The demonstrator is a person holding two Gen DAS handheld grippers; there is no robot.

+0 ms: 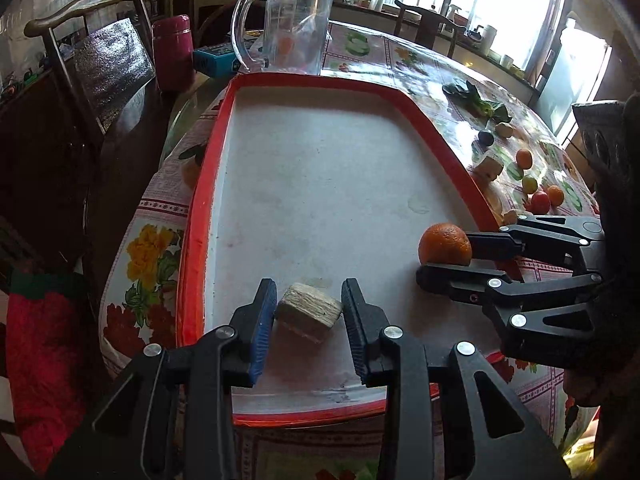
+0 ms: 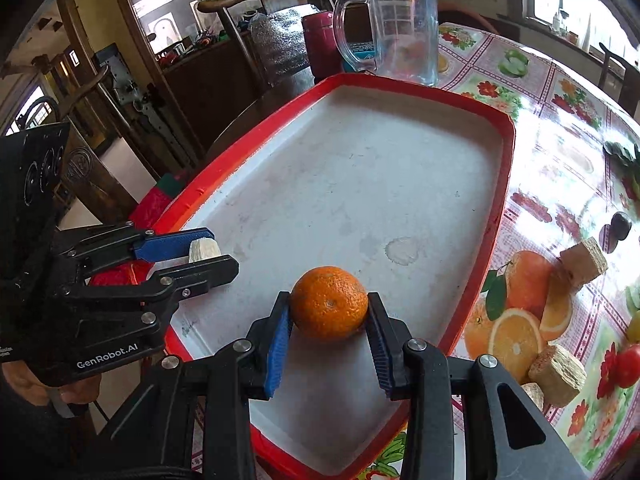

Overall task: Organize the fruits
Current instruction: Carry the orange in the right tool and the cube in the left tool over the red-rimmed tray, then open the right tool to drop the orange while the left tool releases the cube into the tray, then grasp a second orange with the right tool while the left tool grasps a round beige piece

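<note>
A white tray with a red rim lies on the flowered table. My left gripper is shut on a pale beige block that rests on the tray's near end. My right gripper is shut on an orange that rests on the tray near its right rim. Several small fruits and more beige blocks lie on the tablecloth to the right of the tray.
A clear glass mug stands beyond the tray's far end, with a pink flask and a blue box beside it. A wooden chair stands at the left. Green leaves lie far right.
</note>
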